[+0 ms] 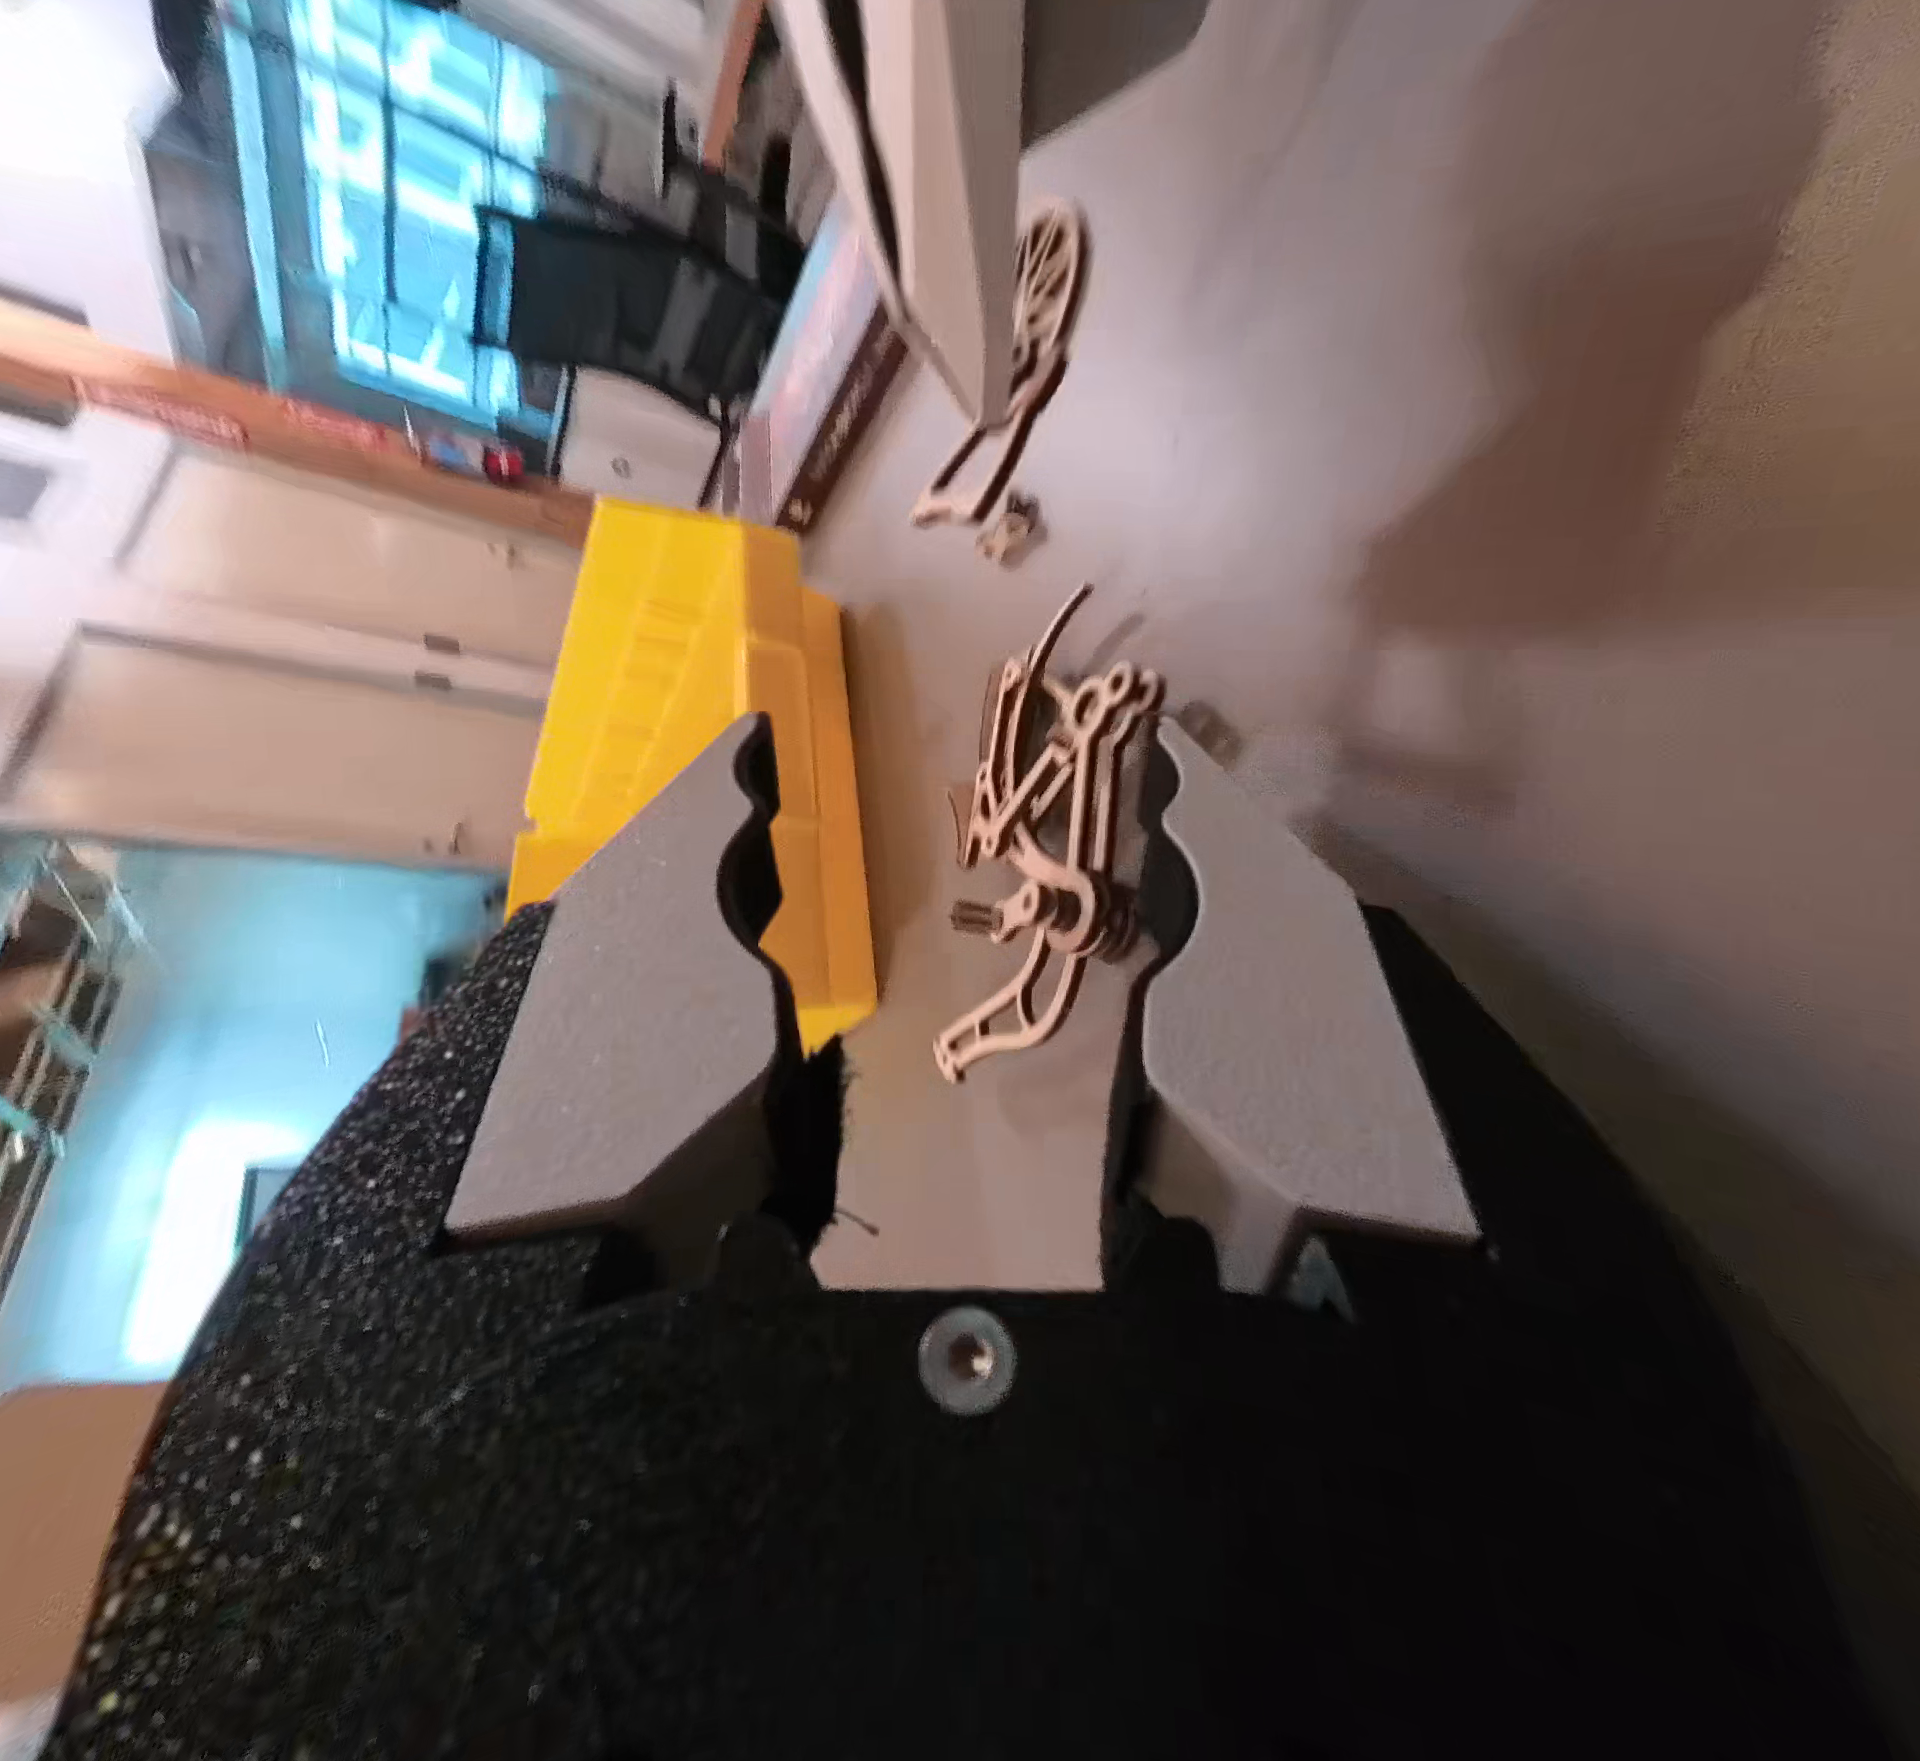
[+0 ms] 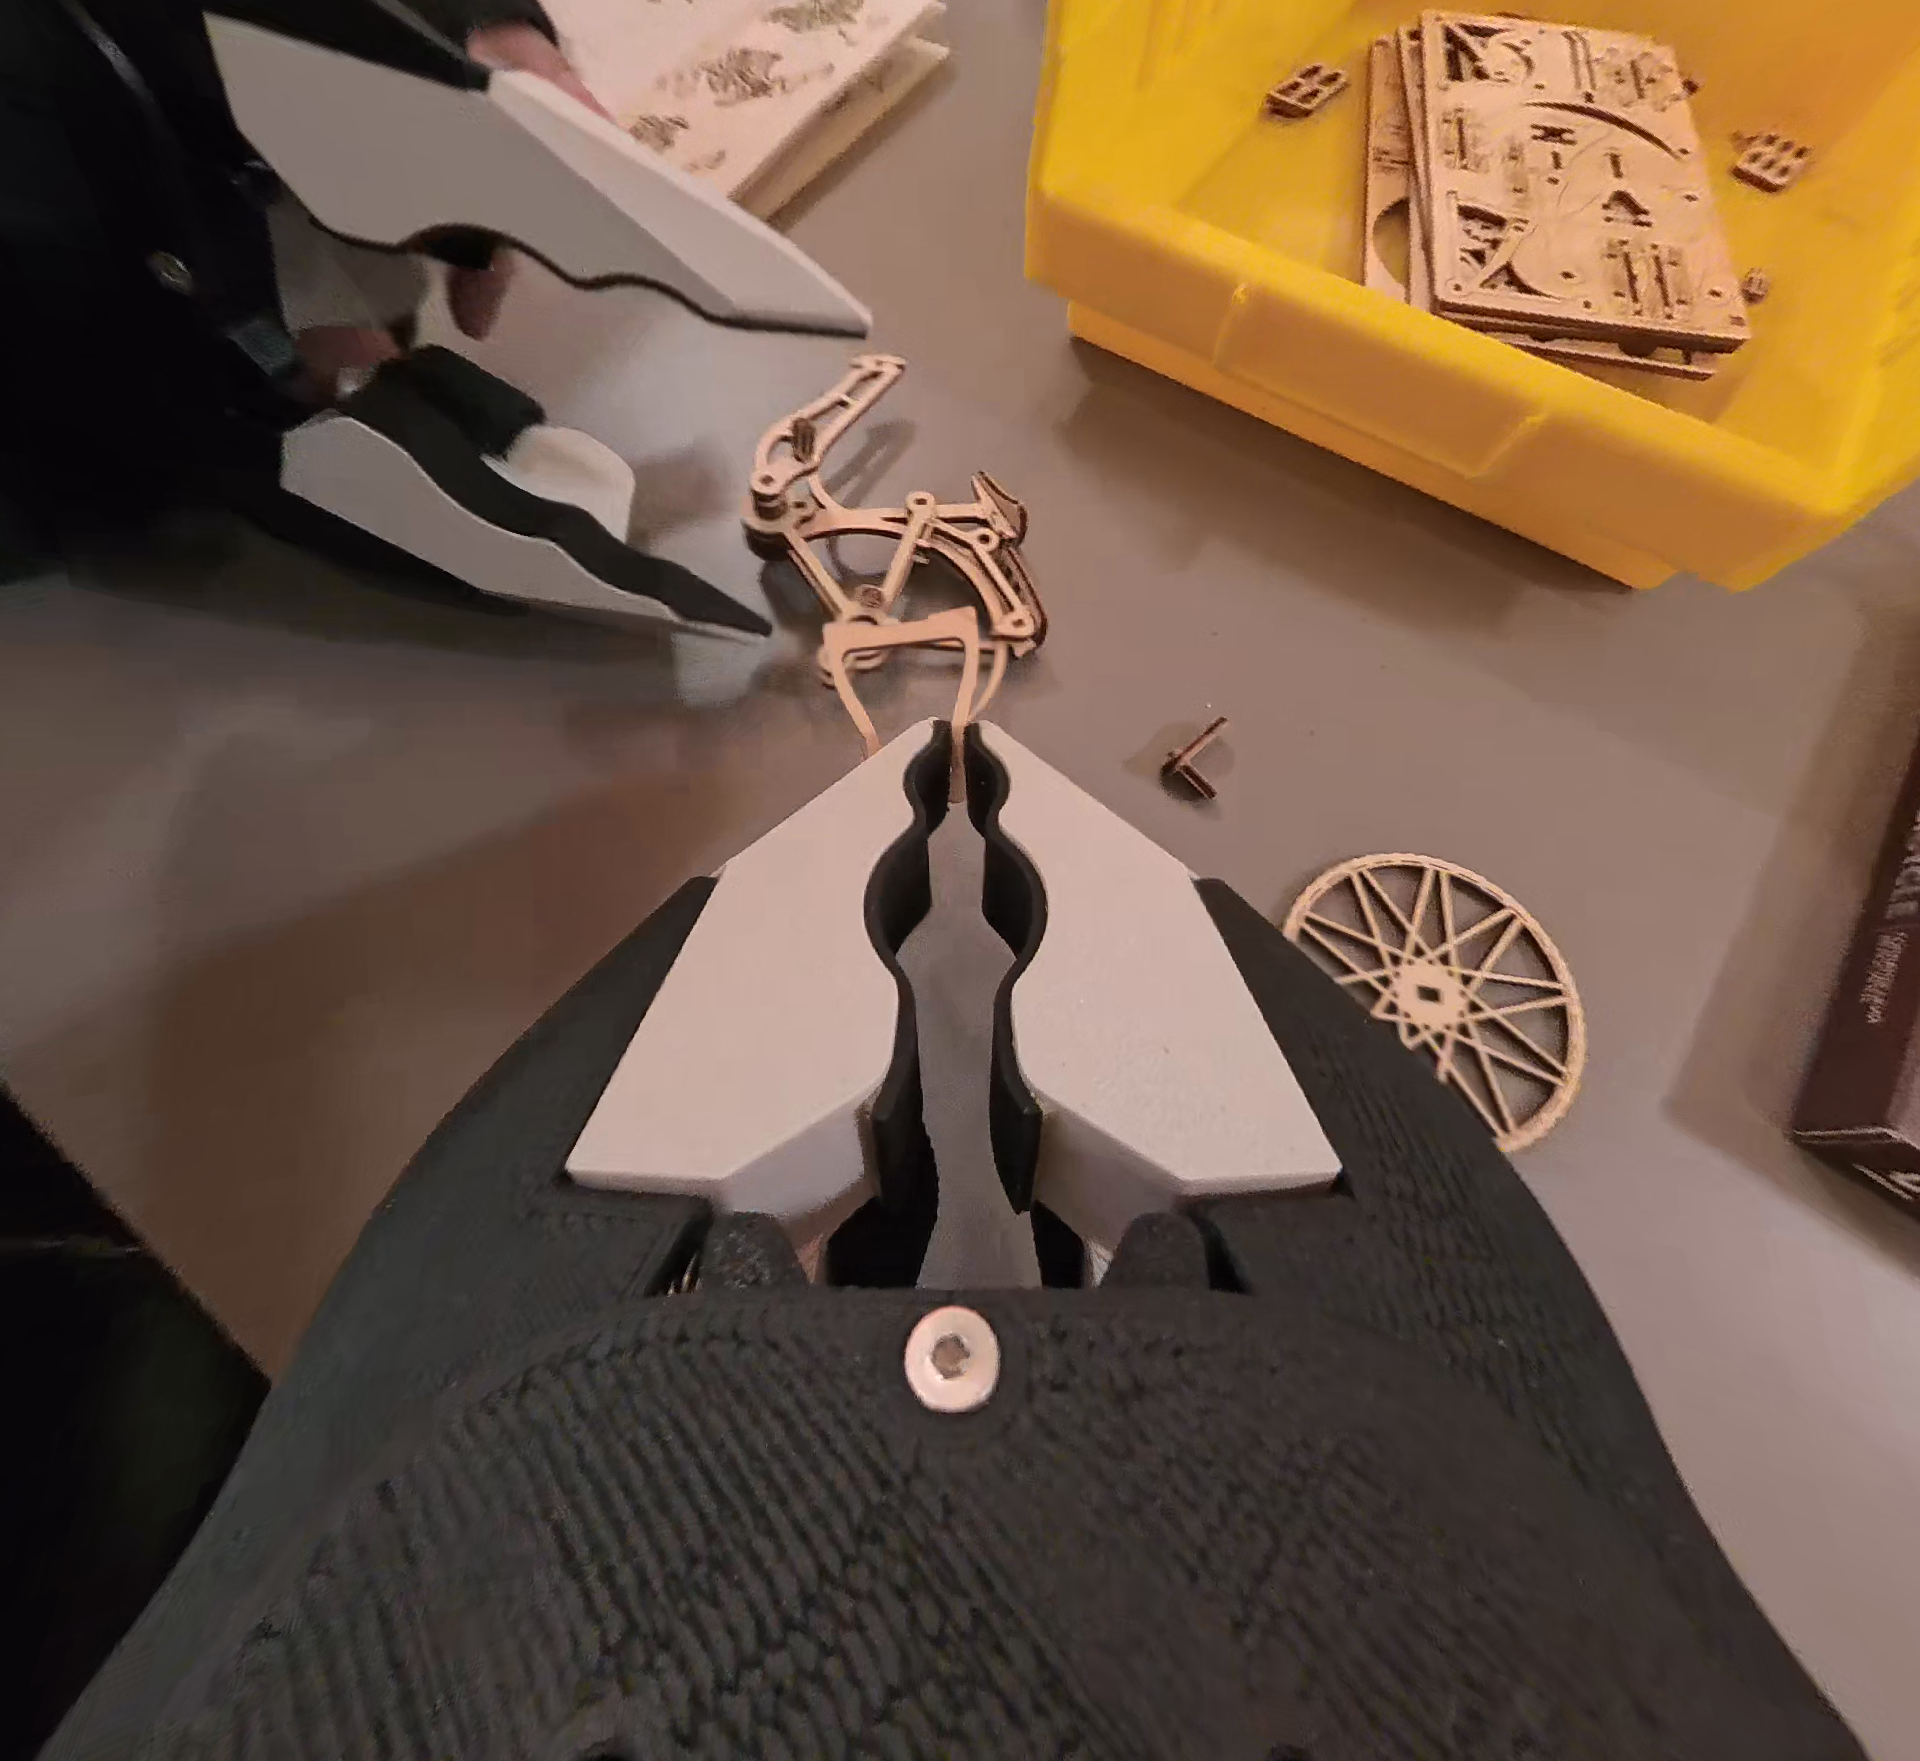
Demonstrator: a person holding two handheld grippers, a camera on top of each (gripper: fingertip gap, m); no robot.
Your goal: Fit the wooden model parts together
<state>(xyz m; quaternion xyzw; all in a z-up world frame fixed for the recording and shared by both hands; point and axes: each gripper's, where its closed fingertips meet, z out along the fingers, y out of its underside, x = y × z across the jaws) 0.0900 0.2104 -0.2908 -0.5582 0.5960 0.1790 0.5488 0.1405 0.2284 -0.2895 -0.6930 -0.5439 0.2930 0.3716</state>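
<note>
The right gripper (image 2: 951, 743) is pretty much pressed together at the tips, pinching one thin leg of a small fork-shaped wooden piece (image 2: 904, 662). The other leg sticks out free to the left of the tips. That fork piece sits right up against the wooden model assembly (image 2: 894, 548), a half-built openwork frame lying on the grey table (image 2: 416, 776); can't tell if the two are actually joined or just touching.

The left gripper (image 1: 961, 766) is spread wide. In its own view the assembly (image 1: 1049, 838) sits between the two fingers, close against the right-hand one, with nothing clamped. From the right wrist view that gripper (image 2: 810, 475) comes in from the left, lower fingertip low over the table just beside the assembly, upper finger well above it. The left view is rolled sideways, so that hand is turned on its side.

Other bits: a spoked wooden wheel (image 2: 1439, 989) flat on the table to the right, a tiny L-shaped piece (image 2: 1193, 764) near the right fingertips, and a yellow bin (image 2: 1299, 381) holding stacked wooden part sheets (image 2: 1558, 194). An open instruction booklet (image 2: 748, 49) lies behind the left gripper.
</note>
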